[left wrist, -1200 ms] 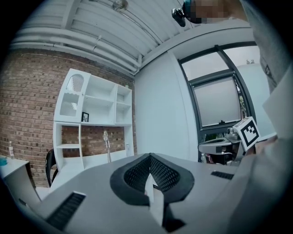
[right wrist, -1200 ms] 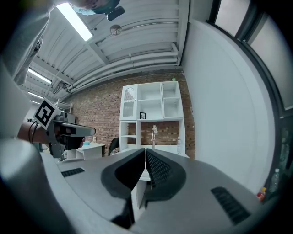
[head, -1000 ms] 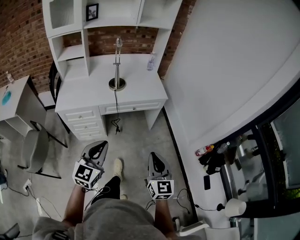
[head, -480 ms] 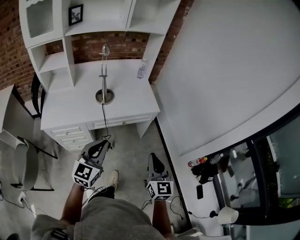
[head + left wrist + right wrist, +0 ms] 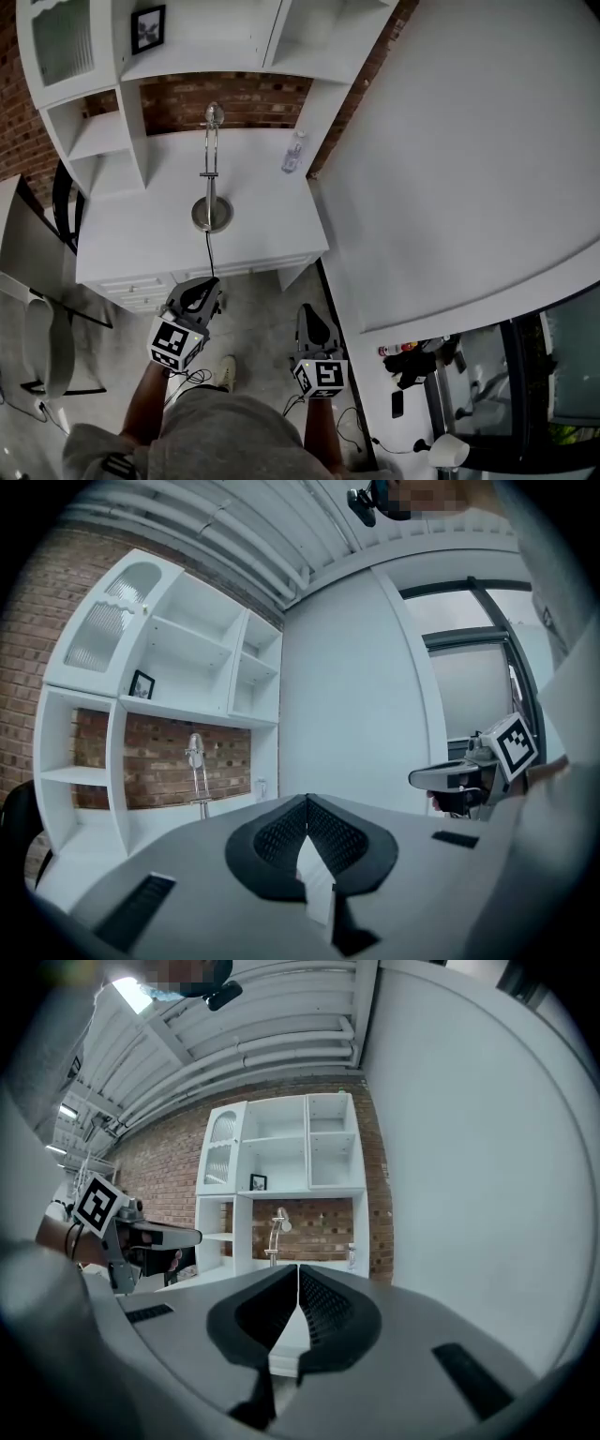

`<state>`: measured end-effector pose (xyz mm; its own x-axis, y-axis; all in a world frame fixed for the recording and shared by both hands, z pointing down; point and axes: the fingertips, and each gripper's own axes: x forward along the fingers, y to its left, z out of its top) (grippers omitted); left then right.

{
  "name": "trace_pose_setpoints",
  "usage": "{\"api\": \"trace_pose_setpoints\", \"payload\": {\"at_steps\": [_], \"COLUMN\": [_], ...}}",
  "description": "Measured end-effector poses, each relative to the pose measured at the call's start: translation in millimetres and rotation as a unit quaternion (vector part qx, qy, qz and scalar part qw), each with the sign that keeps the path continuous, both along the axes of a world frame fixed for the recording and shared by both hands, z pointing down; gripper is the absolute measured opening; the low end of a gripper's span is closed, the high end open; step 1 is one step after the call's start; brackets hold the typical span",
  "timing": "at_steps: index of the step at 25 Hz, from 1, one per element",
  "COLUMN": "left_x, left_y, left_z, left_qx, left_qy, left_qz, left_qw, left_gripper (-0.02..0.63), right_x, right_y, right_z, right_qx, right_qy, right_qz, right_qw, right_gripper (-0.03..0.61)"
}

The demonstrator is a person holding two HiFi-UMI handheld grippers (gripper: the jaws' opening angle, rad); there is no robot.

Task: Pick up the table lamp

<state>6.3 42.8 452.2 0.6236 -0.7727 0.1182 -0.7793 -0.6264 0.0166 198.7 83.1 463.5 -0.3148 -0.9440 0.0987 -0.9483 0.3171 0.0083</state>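
Note:
The table lamp point(image 5: 212, 178) is a slim chrome lamp with a round base, standing upright on the white desk point(image 5: 141, 234), its black cord running off the front edge. The lamp point(image 5: 196, 771) also shows far ahead in the left gripper view, and the lamp point(image 5: 277, 1234) in the right gripper view. My left gripper point(image 5: 201, 292) is shut and empty, just short of the desk's front edge below the lamp. My right gripper point(image 5: 313, 323) is shut and empty too, further back and to the right.
A white hutch with shelves point(image 5: 211, 37) and a small framed picture point(image 5: 148, 27) rises behind the desk against a brick wall. A clear bottle point(image 5: 293, 153) stands at the desk's right. A large white wall point(image 5: 459, 159) runs along the right, a chair point(image 5: 37, 347) sits left.
The desk and lamp have come nearer and larger in the head view as both grippers moved forward toward them. Both stayed shut.

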Motion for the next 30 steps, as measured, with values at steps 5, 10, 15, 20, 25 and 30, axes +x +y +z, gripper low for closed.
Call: {"api": "trace_pose_setpoints", "payload": {"at_steps": [5, 10, 15, 20, 25, 30], "left_x": [-8.5, -17.6, -25.5, -30.2, -38.9, -53.6], "left_y": [-38.4, -68.1, -92.2, -119.7, -159.1, -208.6], "left_z": [2.6, 0.4, 3.4, 6.2, 7.0, 18.4], "left_qx": [-0.001, -0.002, -0.002, -0.001, 0.006, -0.004], "left_qy": [0.0, 0.001, -0.001, -0.004, 0.002, 0.002], "left_qz": [-0.007, -0.017, -0.032, -0.059, -0.098, -0.145], "left_qw": [1.0, 0.9998, 0.9995, 0.9983, 0.9951, 0.9894], "left_gripper": [0.003, 0.004, 0.003, 0.004, 0.003, 0.003], "right_x": [-7.9, -24.0, -35.4, -45.9, -51.6, -61.4], "right_y": [-40.4, -77.0, -107.1, -143.2, -200.9, -263.2], "right_z": [-0.5, -10.2, -11.5, -5.9, -3.4, -2.8], "right_qx": [0.001, 0.011, 0.017, 0.017, 0.014, 0.014], "right_qy": [0.006, 0.004, -0.004, -0.005, -0.012, -0.013], "right_qz": [-0.007, -0.029, -0.043, -0.076, -0.107, -0.144], "right_qw": [1.0, 1.0, 0.999, 0.997, 0.994, 0.989], "right_gripper": [0.025, 0.025, 0.023, 0.025, 0.025, 0.025]}}
